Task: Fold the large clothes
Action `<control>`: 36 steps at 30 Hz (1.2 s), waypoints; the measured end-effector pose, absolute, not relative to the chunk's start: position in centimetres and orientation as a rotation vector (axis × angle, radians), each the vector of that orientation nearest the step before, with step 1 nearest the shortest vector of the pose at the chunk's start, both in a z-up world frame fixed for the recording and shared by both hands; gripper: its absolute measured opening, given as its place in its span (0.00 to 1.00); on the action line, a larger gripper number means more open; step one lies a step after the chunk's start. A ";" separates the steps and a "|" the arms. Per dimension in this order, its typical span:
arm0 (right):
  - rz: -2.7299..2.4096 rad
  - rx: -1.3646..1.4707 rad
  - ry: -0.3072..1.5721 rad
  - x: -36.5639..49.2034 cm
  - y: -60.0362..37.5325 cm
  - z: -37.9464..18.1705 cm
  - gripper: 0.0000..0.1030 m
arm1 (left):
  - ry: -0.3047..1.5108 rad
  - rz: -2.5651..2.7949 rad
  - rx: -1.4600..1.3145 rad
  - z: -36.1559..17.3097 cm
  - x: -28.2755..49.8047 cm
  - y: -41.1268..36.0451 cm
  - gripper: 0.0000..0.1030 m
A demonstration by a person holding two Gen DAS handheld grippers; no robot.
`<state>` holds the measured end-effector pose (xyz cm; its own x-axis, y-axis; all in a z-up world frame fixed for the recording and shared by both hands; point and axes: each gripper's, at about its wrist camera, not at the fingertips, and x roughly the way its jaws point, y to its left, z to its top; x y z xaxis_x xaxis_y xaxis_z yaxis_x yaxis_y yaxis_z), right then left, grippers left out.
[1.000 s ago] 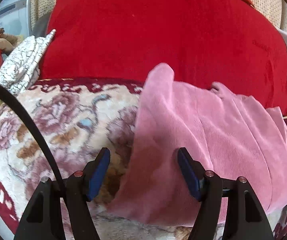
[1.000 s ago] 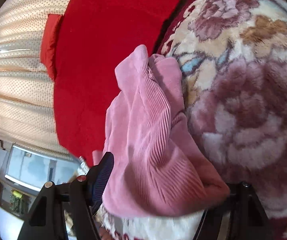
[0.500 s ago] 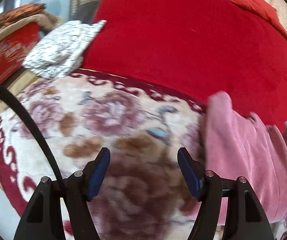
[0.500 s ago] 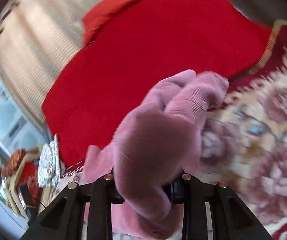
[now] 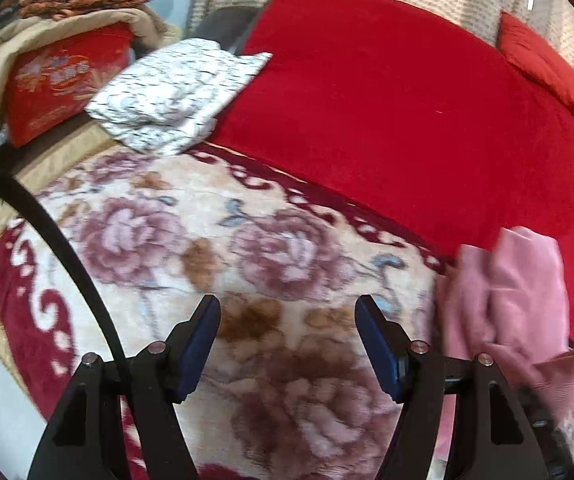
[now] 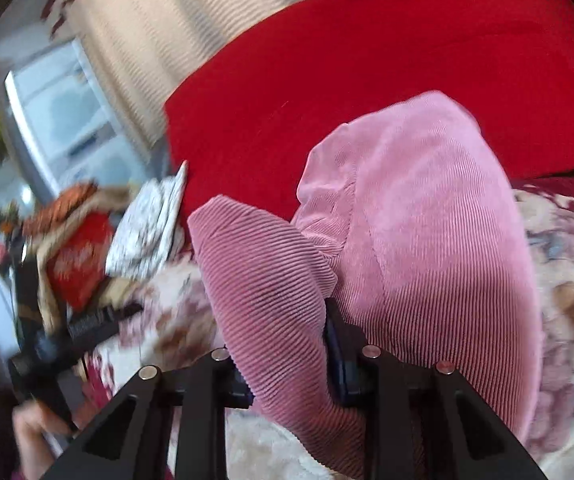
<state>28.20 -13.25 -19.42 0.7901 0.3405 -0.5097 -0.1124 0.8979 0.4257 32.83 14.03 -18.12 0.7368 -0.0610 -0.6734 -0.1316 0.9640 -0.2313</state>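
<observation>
A pink ribbed garment (image 6: 415, 216) is bunched up and held off the floral blanket (image 6: 567, 304). My right gripper (image 6: 291, 364) is shut on a fold of it, and the cloth drapes over both fingers. In the left wrist view the same pink garment (image 5: 515, 300) hangs at the right edge, above the floral blanket (image 5: 215, 240). My left gripper (image 5: 287, 336) is open and empty over the blanket, well left of the garment.
A red bedspread (image 5: 407, 120) lies behind the blanket with a red pillow (image 5: 539, 64) at the back. A folded white patterned cloth (image 5: 175, 92) sits at the back left beside a red box (image 5: 55, 80) under a tan quilt. A curtain (image 6: 175, 40) hangs behind.
My right gripper has closed on the pink garment and lifted it up off the blanket. My left gripper has swung left, away from the garment, and stays open.
</observation>
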 end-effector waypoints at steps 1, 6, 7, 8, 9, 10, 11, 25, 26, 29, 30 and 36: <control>0.263 0.366 0.615 28.1 -12.7 -19.7 0.30 | 0.745 0.003 -0.269 -18.1 32.9 13.3 0.68; 0.291 0.164 0.601 27.7 -10.8 -20.2 0.31 | 0.725 -0.060 -0.226 -17.6 32.9 10.8 0.68; 0.298 0.147 0.596 27.5 -11.0 -20.3 0.31 | 0.722 -0.068 -0.222 -17.4 32.8 10.5 0.68; 0.304 0.128 0.591 27.3 -11.0 -20.3 0.33 | 0.718 -0.088 -0.220 -17.2 32.8 10.0 0.68; 0.316 0.099 0.593 26.9 -11.2 -20.3 0.34 | 0.714 -0.114 -0.221 -17.0 32.7 9.5 0.68; 0.330 0.073 0.602 26.8 -11.0 -20.2 0.36 | 0.705 -0.143 -0.219 -16.6 32.5 9.0 0.68; 0.345 0.048 0.616 26.8 -10.8 -20.2 0.38 | 0.695 -0.158 -0.211 -16.4 32.3 8.7 0.68; 0.462 0.023 0.591 25.4 -11.4 -19.3 0.63 | 0.655 -0.141 -0.047 -16.2 31.6 6.5 0.68; 0.474 0.025 0.591 25.3 -11.5 -19.2 0.65 | 0.653 -0.142 -0.050 -16.2 31.5 6.5 0.68; 0.503 0.028 0.600 24.7 -11.7 -18.9 0.65 | 0.649 -0.141 -0.038 -16.2 31.5 6.3 0.68; 0.514 0.028 0.607 24.5 -11.8 -18.8 0.65 | 0.648 -0.141 -0.033 -16.2 31.5 6.2 0.68; 0.632 0.130 0.619 21.8 -14.6 -17.4 0.75 | 0.642 -0.145 -0.022 -16.0 31.4 5.7 0.68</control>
<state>21.84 -14.57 -17.41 0.6345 0.5886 -0.5011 -0.5134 0.8055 0.2960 31.38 5.66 -16.04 0.7911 -0.1412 -0.5952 0.1276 0.9897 -0.0652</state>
